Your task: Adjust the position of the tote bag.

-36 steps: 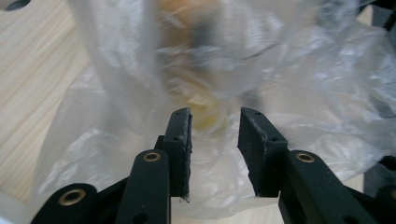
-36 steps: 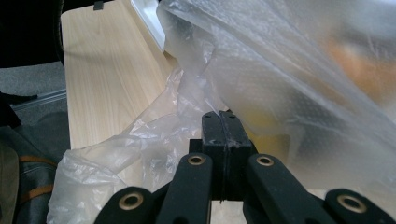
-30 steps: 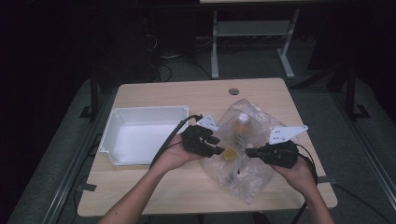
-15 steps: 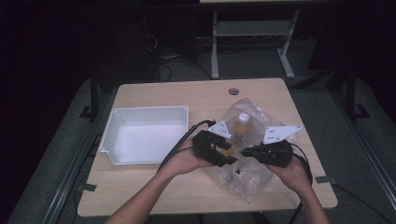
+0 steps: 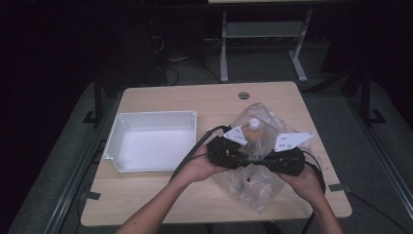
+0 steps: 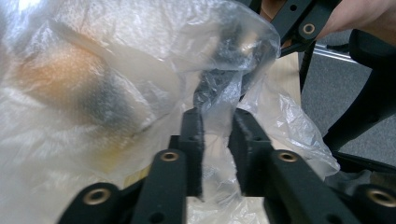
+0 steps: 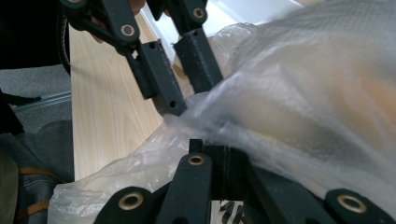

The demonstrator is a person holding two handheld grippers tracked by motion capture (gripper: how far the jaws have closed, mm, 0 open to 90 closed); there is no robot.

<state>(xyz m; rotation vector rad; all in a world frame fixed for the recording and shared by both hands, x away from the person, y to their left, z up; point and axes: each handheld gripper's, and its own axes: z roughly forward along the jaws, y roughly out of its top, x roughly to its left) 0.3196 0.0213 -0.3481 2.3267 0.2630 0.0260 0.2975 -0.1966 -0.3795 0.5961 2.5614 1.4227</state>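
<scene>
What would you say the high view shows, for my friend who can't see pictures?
A person's two hands hold black grippers, the left gripper and the right gripper, jaws close together at a crinkly clear plastic bag on a light wooden table. Something orange sits inside the bag. A white tray lies to the left.

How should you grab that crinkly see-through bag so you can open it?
Probably by its loose, thin edge, not the bulging part. The plastic bag lies crumpled on the table, so a raised fold pinches flat. The left gripper has film between its jaws; the right gripper pinches the opposite side.
</scene>
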